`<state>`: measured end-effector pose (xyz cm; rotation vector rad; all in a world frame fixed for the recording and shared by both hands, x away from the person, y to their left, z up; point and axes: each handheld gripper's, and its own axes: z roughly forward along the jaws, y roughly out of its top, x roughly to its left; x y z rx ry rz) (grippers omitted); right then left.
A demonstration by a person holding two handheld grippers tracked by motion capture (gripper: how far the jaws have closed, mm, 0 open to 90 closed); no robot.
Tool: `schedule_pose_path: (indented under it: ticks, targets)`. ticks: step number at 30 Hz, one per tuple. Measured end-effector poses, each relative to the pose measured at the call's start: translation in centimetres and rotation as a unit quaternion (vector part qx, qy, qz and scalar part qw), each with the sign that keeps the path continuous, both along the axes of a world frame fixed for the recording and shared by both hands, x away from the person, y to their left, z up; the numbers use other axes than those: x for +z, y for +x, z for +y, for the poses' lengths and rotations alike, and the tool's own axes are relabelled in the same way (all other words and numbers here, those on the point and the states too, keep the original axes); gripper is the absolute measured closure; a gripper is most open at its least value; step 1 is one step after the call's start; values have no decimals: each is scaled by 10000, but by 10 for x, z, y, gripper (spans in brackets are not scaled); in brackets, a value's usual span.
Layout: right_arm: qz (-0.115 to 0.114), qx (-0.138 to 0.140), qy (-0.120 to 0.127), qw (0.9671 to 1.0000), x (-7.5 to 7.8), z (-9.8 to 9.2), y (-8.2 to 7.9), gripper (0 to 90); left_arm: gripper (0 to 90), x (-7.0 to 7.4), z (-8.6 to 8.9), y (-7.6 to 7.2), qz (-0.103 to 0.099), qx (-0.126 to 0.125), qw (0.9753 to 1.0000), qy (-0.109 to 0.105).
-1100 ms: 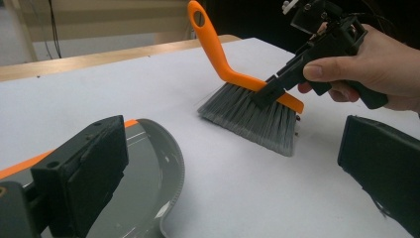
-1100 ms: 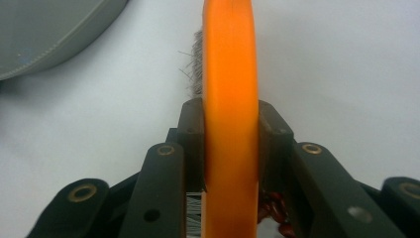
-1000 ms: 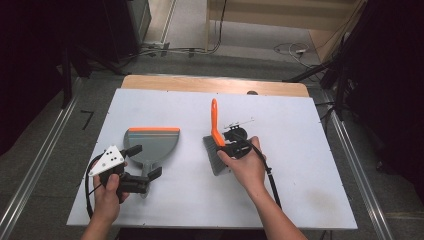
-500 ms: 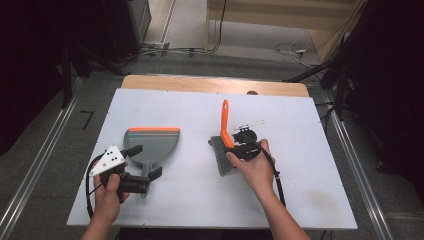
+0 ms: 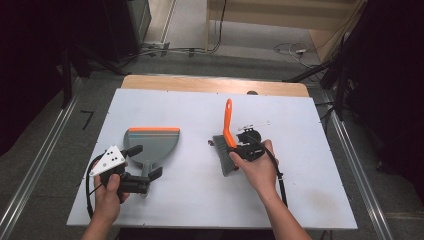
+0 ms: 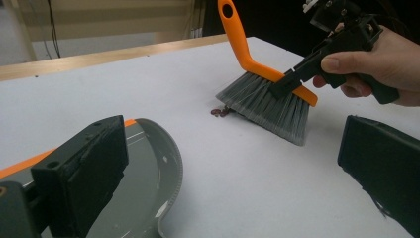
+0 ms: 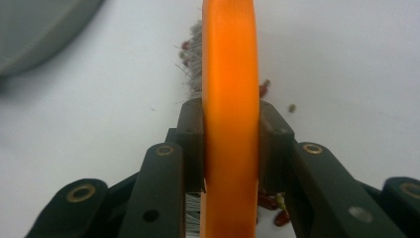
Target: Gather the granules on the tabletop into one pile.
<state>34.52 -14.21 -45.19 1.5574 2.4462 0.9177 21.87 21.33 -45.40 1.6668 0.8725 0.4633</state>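
Risk first: beans (image 6: 219, 112) small and loose at bristle edge, likely to scatter or slip under bristles if brush (image 5: 227, 137) swept too fast or tilted off table; some already behind brush head, near the clamping jaws in right gripper view (image 7: 271, 204), so easy to miss on one pass. Dustpan (image 5: 151, 143) well apart from beans, gap of bare table (image 5: 195, 200) between, so long sweep needed and beans may roll wide of pan mouth. Dustpan possibly shifting on contact, since left gripper (image 5: 144, 165) spread wide, jaws either side of pan handle, not clamped on it. Right gripper (image 5: 239, 148) pinching orange brush back from both sides, jaws pressed on it, handle pointing up and away, bristles down and touching table. Brush right of dustpan, mid-table; beans just beside bristles on side facing dustpan, a few on the far side too.
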Motion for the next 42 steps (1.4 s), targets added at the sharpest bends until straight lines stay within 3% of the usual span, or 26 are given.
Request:
schedule_pose_path:
  ticks: [8, 14, 19, 22, 25, 27, 36, 42]
  targets:
    - [-155, 260, 204, 9993, 19, 26, -2, 688, 0, 0, 0, 0, -5, -2, 10000, 3]
    - [-240, 371, 239, 9987, 31, 52, 8, 689, 0, 0, 1, 0, -6, 2, 10000, -8]
    - [-19, 309, 272, 9992, 25, 72, 27, 689, 0, 1, 2, 0, -12, 7, 10000, -22]
    - [65, 203, 102, 9997, 16, 78, 36, 689, 0, 1, 2, 0, -17, 0, 10000, -40]
    - [129, -13, -118, 9998, 8, 74, 44, 689, 0, 1, 3, 0, -12, 4, 10000, -28]
    - [233, -118, -12, 9997, 5, 65, 47, 689, 0, 1, 3, 1, -7, -3, 10000, -31]
    - [251, -399, -44, 9989, 4, 30, 43, 687, 0, 1, 0, 0, -9, -27, 10000, 5]
    - [226, -404, -20, 9989, 5, 17, 39, 688, 0, 1, -2, 0, -2, -36, 10000, 2]
